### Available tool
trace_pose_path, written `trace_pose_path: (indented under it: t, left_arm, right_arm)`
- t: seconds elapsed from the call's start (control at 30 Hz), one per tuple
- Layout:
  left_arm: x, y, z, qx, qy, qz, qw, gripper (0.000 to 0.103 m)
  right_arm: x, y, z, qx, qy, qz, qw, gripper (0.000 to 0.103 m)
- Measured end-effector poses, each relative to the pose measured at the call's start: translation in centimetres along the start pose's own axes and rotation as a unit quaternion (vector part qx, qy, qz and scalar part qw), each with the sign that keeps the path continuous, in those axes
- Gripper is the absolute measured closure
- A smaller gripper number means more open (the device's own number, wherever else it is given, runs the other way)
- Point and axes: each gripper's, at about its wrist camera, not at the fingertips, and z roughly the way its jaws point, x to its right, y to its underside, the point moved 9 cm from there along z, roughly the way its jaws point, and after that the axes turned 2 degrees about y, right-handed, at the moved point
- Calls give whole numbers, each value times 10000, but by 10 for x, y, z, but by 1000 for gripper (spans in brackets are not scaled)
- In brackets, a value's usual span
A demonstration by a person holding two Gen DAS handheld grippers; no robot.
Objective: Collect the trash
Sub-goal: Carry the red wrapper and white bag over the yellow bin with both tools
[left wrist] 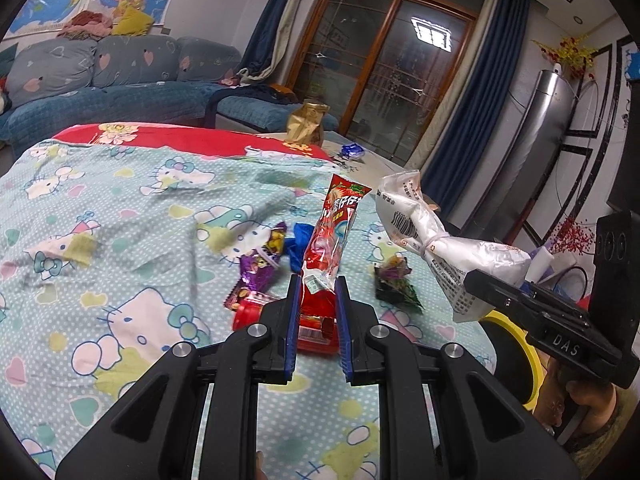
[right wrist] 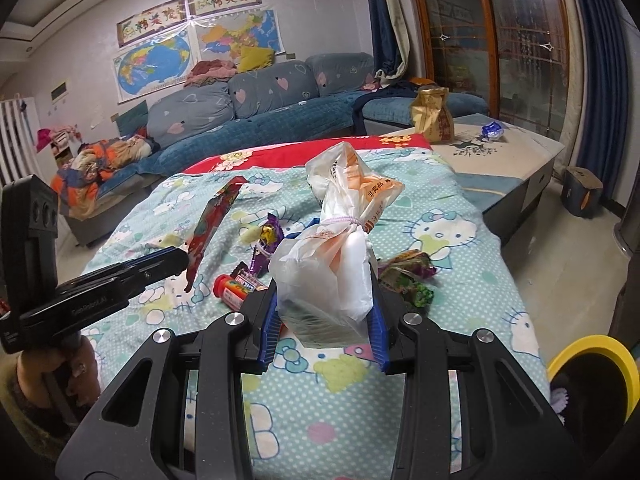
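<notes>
My left gripper [left wrist: 318,282] is shut on the lower end of a long red snack wrapper [left wrist: 338,216], which stands up above the Hello Kitty blanket [left wrist: 120,240]. The right wrist view shows this gripper [right wrist: 178,258] at the left with the red wrapper [right wrist: 212,216] hanging from its tip. My right gripper [right wrist: 326,294] is shut on a tied white plastic bag [right wrist: 328,276], lifted off the blanket. From the left wrist, the right gripper [left wrist: 478,280] enters from the right with the white bag [left wrist: 416,220].
On the blanket lie a purple wrapper [left wrist: 260,264], a red tube [right wrist: 230,290], a blue scrap [left wrist: 298,244] and a green-purple wrapper [right wrist: 412,276]. A gold bag [right wrist: 432,116] and a blue-white wrapper [right wrist: 492,130] sit on the low table. A yellow-rimmed bin [right wrist: 596,368] stands at the right.
</notes>
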Motion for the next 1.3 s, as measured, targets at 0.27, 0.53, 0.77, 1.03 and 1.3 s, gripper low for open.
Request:
trace_pose_path:
  t: [0.27,0.53,0.77,1.03,1.3]
  left_arm:
    - [21,5,3,-46,133,229,9996,87]
    - [44,10,5,-96,259,444,9986,87]
    - [66,16,9,-153,399,641,9970,87]
    - [90,21,14,-217,559,847,9946,87]
    - [113,30,23,-304,696,1073,9913,87]
  right_arm:
    - [21,4,-14,44,166,120,9998,73]
    - [44,10,-32,96,333,236,9991,73]
    - [61,17,-43,125,435,361,9983,73]
    - [86,24,-55,162,605,554,9965,73]
    - [107,35,-66,146,809,731,9939,73]
